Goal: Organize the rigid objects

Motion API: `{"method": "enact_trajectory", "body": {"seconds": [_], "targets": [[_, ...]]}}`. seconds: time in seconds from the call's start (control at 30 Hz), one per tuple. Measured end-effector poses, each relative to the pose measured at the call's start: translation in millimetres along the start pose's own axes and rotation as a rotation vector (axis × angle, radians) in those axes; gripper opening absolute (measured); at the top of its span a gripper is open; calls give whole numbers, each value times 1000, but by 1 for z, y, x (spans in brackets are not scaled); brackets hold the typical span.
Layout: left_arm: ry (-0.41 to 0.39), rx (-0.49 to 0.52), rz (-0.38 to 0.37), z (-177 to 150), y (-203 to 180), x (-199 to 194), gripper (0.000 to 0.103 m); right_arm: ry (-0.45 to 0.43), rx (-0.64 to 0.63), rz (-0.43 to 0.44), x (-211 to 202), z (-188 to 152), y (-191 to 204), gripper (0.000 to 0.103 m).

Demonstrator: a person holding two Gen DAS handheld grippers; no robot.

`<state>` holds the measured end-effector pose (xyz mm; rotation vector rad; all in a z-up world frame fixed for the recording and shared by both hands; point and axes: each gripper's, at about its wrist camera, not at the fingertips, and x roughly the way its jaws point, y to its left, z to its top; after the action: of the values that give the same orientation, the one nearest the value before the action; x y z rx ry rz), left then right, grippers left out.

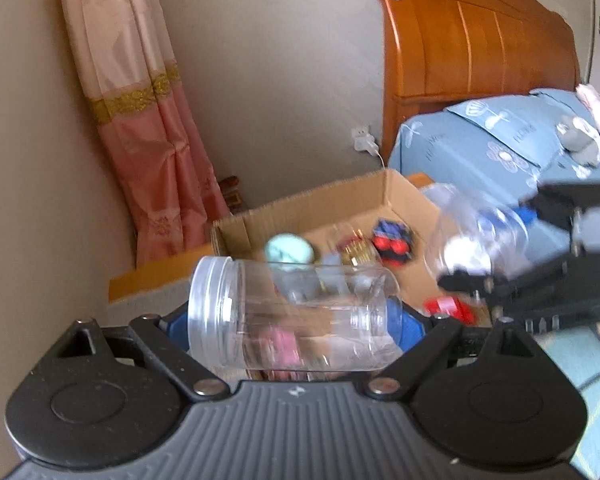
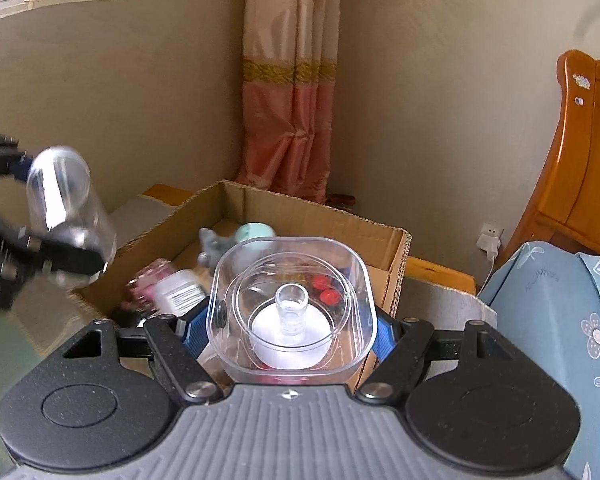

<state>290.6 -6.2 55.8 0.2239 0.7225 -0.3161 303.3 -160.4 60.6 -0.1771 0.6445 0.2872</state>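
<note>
Ribbed grey housing fills the bottom of both wrist views, and just past it your left tool (image 1: 296,320) has its blue pads spread wide and pressed on the two ends of a clear plastic jar (image 1: 292,316). That jar is a smooth cylinder with a threaded neck, lying crosswise with its mouth to the left.

Your right tool (image 2: 292,320) is clamped, at a middling spread, on a clear square container (image 2: 292,304) with rounded corners. You look straight into its open end, where a small clear cylinder stands on a white disc.

Both pieces hang above the near edge of an open cardboard box (image 2: 300,208), its corrugated walls raw at the rim. Inside lie a pale green round thing (image 2: 256,232), a grey soft figure (image 2: 214,246), a white-labelled bottle (image 2: 178,290) and some red pieces (image 2: 326,288); the blur hides finer detail.

The box sits in a corner of the room, with plain beige walls behind it. A pink satin curtain (image 2: 292,92) with a gold band hangs there. To the right stand a glossy orange wooden headboard (image 1: 480,36) and blue flowered bedding (image 1: 500,140).
</note>
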Motion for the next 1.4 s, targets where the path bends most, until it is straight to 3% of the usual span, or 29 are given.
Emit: {"method": "enact_trajectory", "body": {"seconds": [0.1, 0.17, 0.2, 0.6, 0.77, 0.93, 1.3, 1.4], "targets": [[-3, -1, 9, 16, 5, 19, 92, 20, 6, 0, 15, 2, -5, 85], [2, -6, 7, 25, 7, 33, 92, 18, 7, -14, 18, 1, -7, 102], [4, -12, 6, 29, 7, 40, 92, 9, 12, -16, 17, 0, -8, 103], [69, -95, 37, 41, 16, 113, 93, -33, 60, 8, -24, -17, -6, 103], [33, -88, 62, 32, 11, 83, 95, -34, 68, 16, -42, -19, -1, 103], [-29, -92, 100, 7, -1, 21, 101, -29, 82, -21, -61, -23, 11, 103], [19, -204, 115, -72, -44, -73, 101, 41, 300, -207, -105, -47, 30, 103], [29, -234, 130, -83, -51, -87, 101, 61, 332, -207, -112, -54, 37, 103]]}}
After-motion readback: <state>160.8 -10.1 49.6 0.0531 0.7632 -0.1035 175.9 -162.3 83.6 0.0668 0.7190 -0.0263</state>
